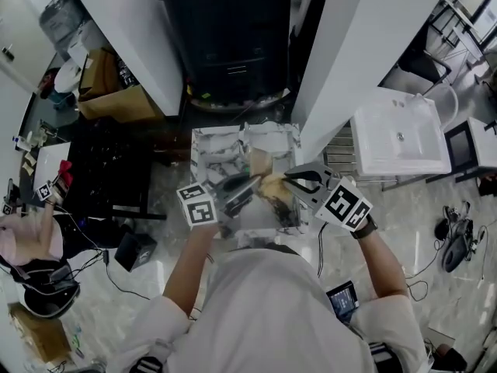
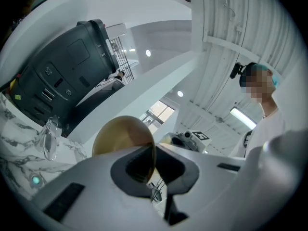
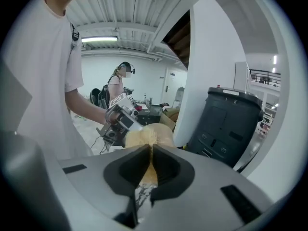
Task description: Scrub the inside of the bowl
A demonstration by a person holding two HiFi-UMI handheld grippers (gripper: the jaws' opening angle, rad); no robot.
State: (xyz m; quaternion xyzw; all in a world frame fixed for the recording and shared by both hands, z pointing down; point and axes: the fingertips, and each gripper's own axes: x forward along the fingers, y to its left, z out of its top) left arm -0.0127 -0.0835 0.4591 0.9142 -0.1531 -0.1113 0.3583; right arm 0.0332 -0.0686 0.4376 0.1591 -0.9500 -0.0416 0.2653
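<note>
Found left gripper (image 2: 153, 154) closed hard on the rim of the bowl (image 2: 122, 136): golden, stood on edge, rim pinched between the pads. Found right gripper (image 3: 148, 153) closed on the sponge (image 3: 144, 137): tan, fuzzy, squeezed thin between the jaws. In head view, placed both just in front of the bin (image 1: 225, 29), held up over the marble-patterned bench (image 1: 208, 142), tips facing each other and close together, with bowl and sponge between them. Could not tell whether sponge touches bowl. Noted bin as dark and tall, with latches on its front; seen left of bowl in left gripper view and right of sponge in right gripper view. Picked out right gripper beyond the bowl in left gripper view, and left gripper beyond the sponge in right gripper view. Logged a white sink (image 1: 411, 150) well right of bin and a cardboard box (image 1: 116, 99) left of bin, both on the floor. Spotted a second person (image 3: 114, 88) standing far off in right gripper view, well left of bin.
</note>
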